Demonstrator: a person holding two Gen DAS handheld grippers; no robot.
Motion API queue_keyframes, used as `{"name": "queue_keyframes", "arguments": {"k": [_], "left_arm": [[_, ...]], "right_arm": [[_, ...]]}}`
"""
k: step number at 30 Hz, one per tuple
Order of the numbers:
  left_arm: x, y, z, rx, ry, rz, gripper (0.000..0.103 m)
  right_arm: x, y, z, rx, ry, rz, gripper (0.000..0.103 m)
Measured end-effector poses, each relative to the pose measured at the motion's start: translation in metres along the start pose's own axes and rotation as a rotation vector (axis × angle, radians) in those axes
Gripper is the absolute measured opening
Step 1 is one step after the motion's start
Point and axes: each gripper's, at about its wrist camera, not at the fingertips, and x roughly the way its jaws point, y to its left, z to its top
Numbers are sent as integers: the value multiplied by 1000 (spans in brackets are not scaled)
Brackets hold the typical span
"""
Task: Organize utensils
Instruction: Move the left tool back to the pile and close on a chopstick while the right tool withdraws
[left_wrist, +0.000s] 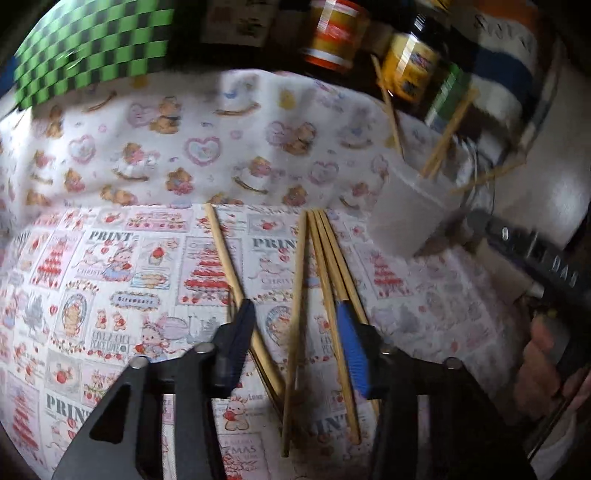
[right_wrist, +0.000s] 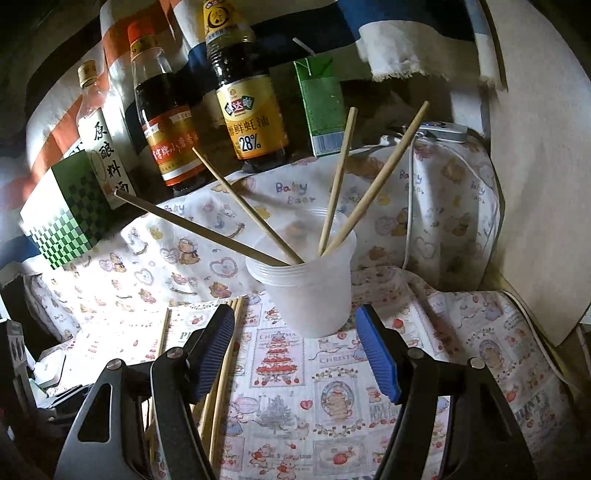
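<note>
Several wooden chopsticks (left_wrist: 325, 258) lie loose on the printed cloth (left_wrist: 110, 280). My left gripper (left_wrist: 295, 336) hovers low over them, tilted down. Its jaws stand apart, with a few chopsticks lying between the blue pads and none clamped. A translucent plastic cup (right_wrist: 306, 284) holds several chopsticks (right_wrist: 373, 184) that fan outward. My right gripper (right_wrist: 295, 332) is open just in front of the cup's base, and its fingers flank the cup without pressing on it. The same cup (left_wrist: 406, 218) appears at the right of the left wrist view, with the right gripper's body (left_wrist: 535, 266) beside it.
Sauce bottles (right_wrist: 251, 110), a green carton (right_wrist: 321, 107) and a green checkered box (right_wrist: 62, 225) stand along the back. A white cable (right_wrist: 410, 206) runs down the cloth at the right. More chopsticks (right_wrist: 225, 369) lie left of the right gripper. A hand (left_wrist: 539, 354) is at the right edge.
</note>
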Motion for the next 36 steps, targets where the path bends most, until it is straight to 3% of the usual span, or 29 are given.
{"name": "queue_keyframes", "arguments": {"k": [2,8,15,19,30,33,36], "left_arm": [[2,-10,-2,64,24,-13,23],[8,-34,-10,199,36,37,23],[15,-29,-14,204,41,102,23],[15,-25,-14,196,51,89,23],[30,-20,-16,190,97,142,23],[30,-18,-15,175,106,132,10],[30,-14,-14,152,107,127,6]], "right_arm": [[-1,2,0,-9,-2,-4,70],[0,8,-4,-39,-1,-8,70],[-1,8,-4,-51,-9,-10,70],[-1,8,-4,-50,-4,-7,70],[-1,13,-6,-84,-8,-17,70],[-3,14,-6,-89,-14,-15,70],[-3,15,-7,-95,-14,-14,70]]}}
